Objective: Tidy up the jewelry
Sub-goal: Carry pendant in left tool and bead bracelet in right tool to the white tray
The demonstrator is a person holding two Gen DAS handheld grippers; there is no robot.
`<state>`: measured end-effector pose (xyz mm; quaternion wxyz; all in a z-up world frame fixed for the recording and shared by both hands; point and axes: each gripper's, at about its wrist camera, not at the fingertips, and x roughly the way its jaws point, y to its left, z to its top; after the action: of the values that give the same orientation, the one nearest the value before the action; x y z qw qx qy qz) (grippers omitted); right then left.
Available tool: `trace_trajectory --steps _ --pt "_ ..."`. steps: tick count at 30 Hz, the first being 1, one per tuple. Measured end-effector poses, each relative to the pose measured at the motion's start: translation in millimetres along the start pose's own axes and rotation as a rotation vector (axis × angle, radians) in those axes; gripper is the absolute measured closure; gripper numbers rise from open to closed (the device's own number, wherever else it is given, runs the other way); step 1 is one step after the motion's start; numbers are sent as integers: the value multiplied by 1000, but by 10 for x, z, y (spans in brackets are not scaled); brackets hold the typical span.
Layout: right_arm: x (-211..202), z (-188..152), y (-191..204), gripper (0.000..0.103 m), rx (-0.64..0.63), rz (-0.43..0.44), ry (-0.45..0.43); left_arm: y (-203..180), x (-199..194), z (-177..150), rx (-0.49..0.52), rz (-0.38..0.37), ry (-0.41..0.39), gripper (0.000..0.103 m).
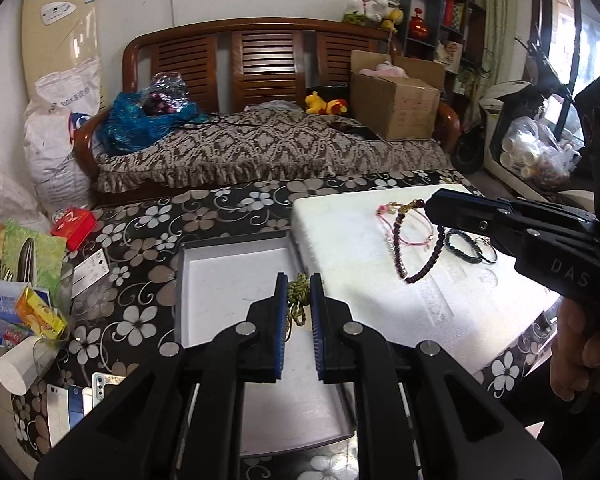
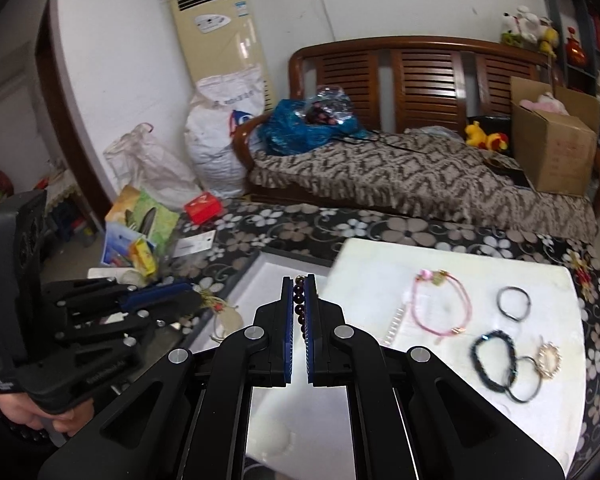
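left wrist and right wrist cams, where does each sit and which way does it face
Left wrist: rides the left tongs, facing the gray tray and sofa; its own fingers pinch a green knotted cord; right tongs enter from the right.
Right wrist: rides the right tongs, shut on a dark bead bracelet, facing tray and white board; left tongs at left.
Shared: tray, board, sofa, pink bracelet.

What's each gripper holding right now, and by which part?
The right gripper pinches the dark beaded bracelet by a short run of beads, the loop hanging. The left gripper grips the green knotted cord ornament by its knot.
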<state>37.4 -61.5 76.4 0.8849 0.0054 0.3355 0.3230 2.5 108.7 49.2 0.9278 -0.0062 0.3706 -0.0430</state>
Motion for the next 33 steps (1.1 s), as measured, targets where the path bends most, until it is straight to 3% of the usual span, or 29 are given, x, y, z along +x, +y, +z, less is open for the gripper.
trace_trajectory --steps 21,33 --pt "364 6 359 98 -41 59 61 330 52 -152 -66 52 29 92" --pt "663 -199 465 98 -15 77 138 500 209 -352 -103 64 116 92"
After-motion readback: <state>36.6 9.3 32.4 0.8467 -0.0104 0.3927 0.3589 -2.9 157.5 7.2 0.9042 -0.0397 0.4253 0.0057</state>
